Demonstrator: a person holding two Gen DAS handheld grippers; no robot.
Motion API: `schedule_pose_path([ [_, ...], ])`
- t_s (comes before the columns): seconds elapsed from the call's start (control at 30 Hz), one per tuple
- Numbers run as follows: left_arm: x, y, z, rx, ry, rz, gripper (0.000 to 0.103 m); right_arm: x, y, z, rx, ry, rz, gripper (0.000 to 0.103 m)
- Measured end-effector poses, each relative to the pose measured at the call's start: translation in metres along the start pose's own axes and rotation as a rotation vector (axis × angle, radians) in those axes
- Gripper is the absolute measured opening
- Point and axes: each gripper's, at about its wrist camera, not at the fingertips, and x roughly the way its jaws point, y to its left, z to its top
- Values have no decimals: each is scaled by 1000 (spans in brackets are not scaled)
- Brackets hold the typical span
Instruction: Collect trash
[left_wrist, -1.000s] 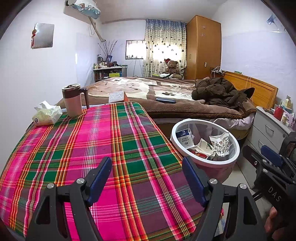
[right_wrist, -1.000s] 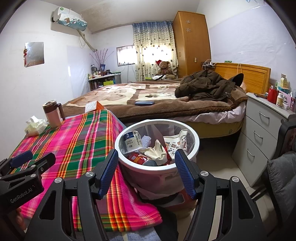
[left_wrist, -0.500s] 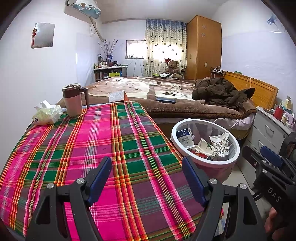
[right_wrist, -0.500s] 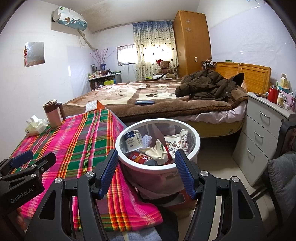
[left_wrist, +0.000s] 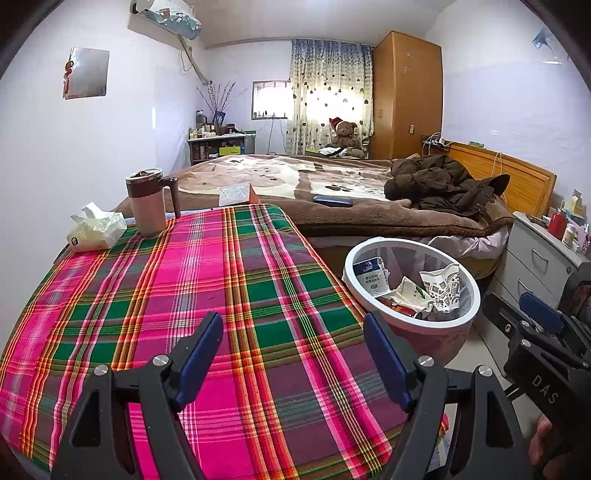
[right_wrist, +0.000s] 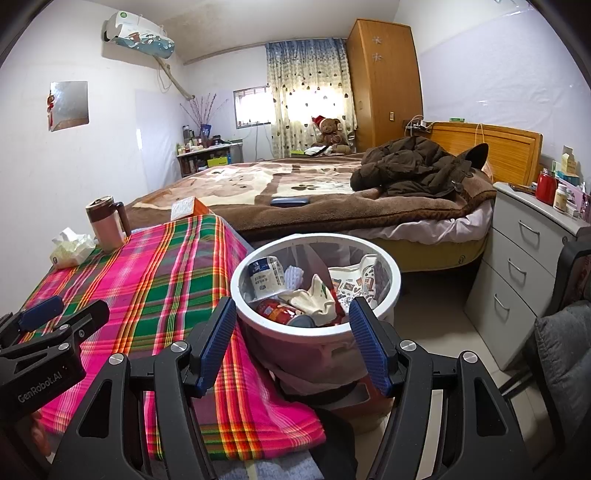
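Note:
A white-rimmed trash bin stands on the floor beside the table, holding a milk carton, crumpled wrappers and a red can. My left gripper hovers open over the pink and green plaid tablecloth, with nothing between its blue pads. My right gripper is open just in front of the bin, empty too. Each gripper shows at the edge of the other's view: the right gripper and the left gripper.
A brown and cream mug and a tissue pack sit at the table's far left corner. Behind are a bed with a dark jacket, and a grey drawer unit at right. A grey chair stands near right.

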Motion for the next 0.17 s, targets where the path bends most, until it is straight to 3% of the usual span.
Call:
schedule_pose_path([
  [0.17, -1, 0, -1, -3, 1, 8, 80, 0, 2, -1, -2, 4, 1, 65],
])
